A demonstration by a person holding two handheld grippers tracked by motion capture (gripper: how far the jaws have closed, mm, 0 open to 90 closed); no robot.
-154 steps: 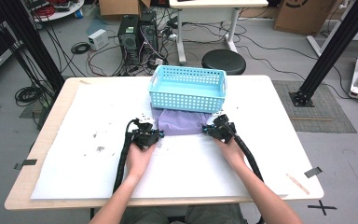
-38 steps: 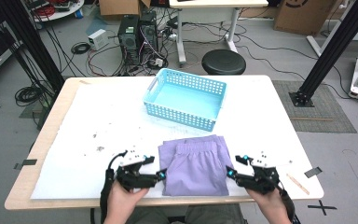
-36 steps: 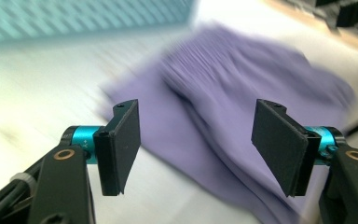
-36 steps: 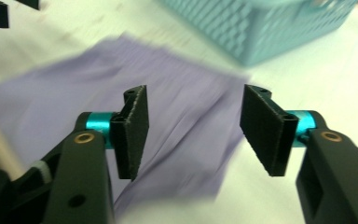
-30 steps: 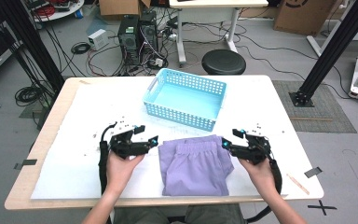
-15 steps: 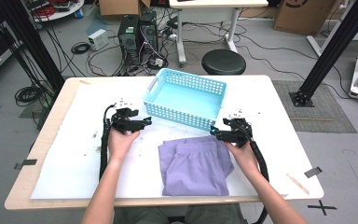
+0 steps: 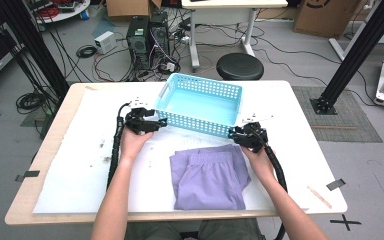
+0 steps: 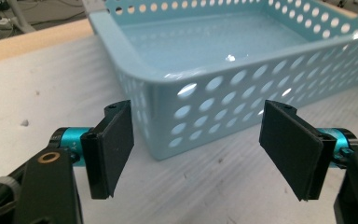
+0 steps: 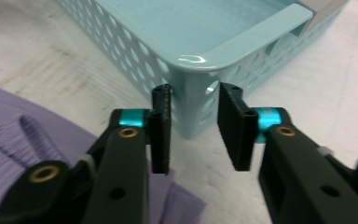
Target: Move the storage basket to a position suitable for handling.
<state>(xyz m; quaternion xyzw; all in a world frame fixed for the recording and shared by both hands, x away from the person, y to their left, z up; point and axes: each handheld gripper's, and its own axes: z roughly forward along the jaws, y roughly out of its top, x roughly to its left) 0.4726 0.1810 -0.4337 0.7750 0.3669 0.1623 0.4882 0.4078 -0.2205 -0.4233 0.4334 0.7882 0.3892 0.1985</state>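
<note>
Blue basket (image 7: 200,104) sits center frame, long axis left-right; left gripper (image 7: 156,123) w/ jaws wide apart at its lower-left corner, right gripper (image 7: 234,134) has just been narrowing around lower-right corner, not yet clamped

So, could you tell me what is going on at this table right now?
A person holds a gripper in each hand at the near corners of a light blue basket. The left gripper stands wide open facing one corner. The right gripper has just been closing, its jaws straddling the other corner; whether they press on it yet, I cannot tell. Folded purple shorts lie flat on the white table, in front of the empty basket.
</note>
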